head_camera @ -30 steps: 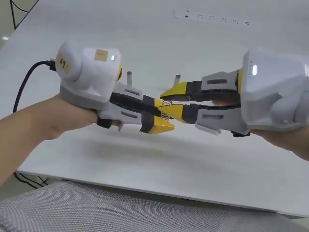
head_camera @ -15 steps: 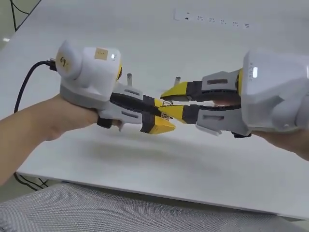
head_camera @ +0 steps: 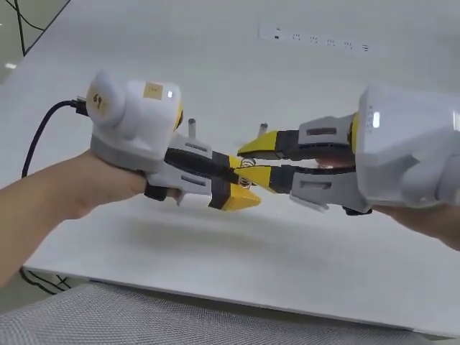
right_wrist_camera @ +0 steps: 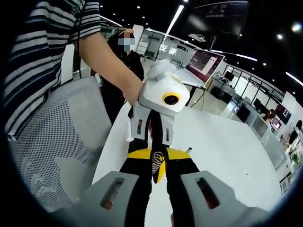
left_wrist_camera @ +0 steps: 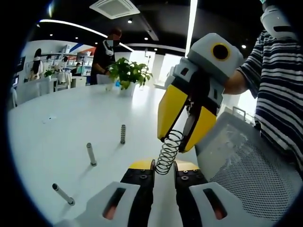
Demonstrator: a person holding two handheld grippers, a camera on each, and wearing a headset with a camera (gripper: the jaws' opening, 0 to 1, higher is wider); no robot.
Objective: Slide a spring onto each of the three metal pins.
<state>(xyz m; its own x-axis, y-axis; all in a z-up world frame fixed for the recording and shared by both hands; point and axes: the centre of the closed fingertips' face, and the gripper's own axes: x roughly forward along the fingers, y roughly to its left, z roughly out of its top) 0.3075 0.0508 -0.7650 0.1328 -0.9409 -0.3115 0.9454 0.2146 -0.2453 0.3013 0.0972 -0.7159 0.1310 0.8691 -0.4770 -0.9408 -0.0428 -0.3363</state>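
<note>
A small steel spring (left_wrist_camera: 166, 153) hangs in the air between the two grippers, which meet tip to tip above the white table (head_camera: 237, 79). My left gripper (left_wrist_camera: 163, 166) is shut on its near end. My right gripper (left_wrist_camera: 176, 141), coming in from the opposite side, has its yellow jaws closed round the other end. In the head view the left gripper (head_camera: 241, 181) and right gripper (head_camera: 244, 159) overlap at the spring (head_camera: 246, 163). Three upright pins stand on the table. The far pin (left_wrist_camera: 122, 134) carries a spring; the middle pin (left_wrist_camera: 91, 154) and near pin (left_wrist_camera: 63, 194) are bare.
A black cable (head_camera: 39, 136) trails from the left gripper across the table's left edge. A white power strip (head_camera: 316, 39) lies at the far side. A grey mesh chair (head_camera: 144, 316) sits below the near edge. A potted plant (left_wrist_camera: 125, 73) stands on the far end.
The picture has shifted slightly with the head. Both grippers stay tip to tip with the spring between them.
</note>
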